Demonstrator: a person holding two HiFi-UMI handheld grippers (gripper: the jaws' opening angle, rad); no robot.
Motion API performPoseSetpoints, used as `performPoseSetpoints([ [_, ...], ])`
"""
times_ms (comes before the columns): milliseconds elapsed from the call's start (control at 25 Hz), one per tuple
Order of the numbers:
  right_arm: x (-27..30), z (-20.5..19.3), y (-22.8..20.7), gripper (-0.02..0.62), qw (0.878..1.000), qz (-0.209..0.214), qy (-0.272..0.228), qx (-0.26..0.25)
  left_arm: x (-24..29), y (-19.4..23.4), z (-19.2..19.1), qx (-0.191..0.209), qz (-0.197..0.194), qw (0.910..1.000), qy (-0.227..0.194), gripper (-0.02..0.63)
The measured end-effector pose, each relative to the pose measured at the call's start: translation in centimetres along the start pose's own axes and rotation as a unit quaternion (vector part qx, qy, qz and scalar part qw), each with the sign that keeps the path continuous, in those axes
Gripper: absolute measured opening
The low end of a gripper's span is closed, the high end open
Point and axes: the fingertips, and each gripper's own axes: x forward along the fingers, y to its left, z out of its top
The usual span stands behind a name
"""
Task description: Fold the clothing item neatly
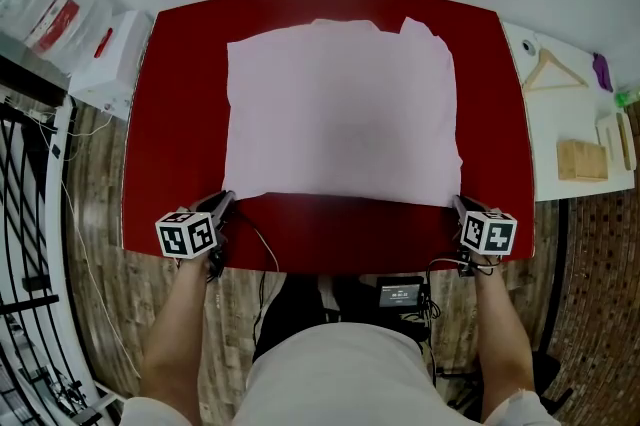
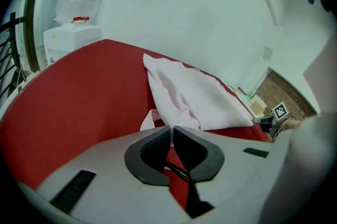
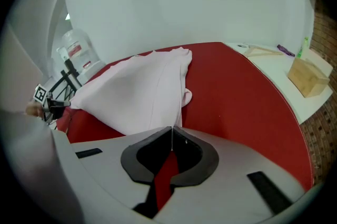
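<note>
Your left tool and right tool each pinch a near corner of the cloth, spread flat on the worktop. Judge it light, thin, limp: corners are your hold; lift both evenly.

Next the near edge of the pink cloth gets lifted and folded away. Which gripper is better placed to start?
Right gripper, slightly, I judge: it is shut on a thin flat edge at the near corner of the cloth. The left gripper also pinches its corner, but the cloth bunches up there.
</note>
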Motion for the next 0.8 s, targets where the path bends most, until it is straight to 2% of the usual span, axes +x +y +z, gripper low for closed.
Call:
performPoseSetpoints([
  [120, -0.6, -0.2, -0.7, 0.02, 1.0, 0.007, -0.008, 0.021, -0.9, 0.2, -0.2, -0.024, -0.001, 0.9996, -0.017, 0.023],
  [280, -1.0, -0.1, -1.4, 0.018, 0.999, 0.006, -0.014, 0.031, -1.4, 1.4, -1.0, -0.036, 0.004, 0.9992, -0.016, 0.023],
  [480, -0.5, -0.2, -3.0, 0.018, 0.998, -0.012, -0.01, 0.056, -1.1, 3.1, -1.6, -0.016, 0.013, 0.9998, 0.006, 0.023],
  [680, -0.1, -0.2, -3.4, 0.018, 0.999, -0.023, 0.002, 0.048, -1.0, 3.1, -1.7, 0.017, -0.001, 0.9994, 0.029, 0.023],
  [800, -0.1, -0.6, -3.6, 0.018, 0.998, -0.031, 0.007, 0.051, -1.1, 3.0, -2.2, 0.015, -0.005, 0.9995, 0.028, 0.023],
])
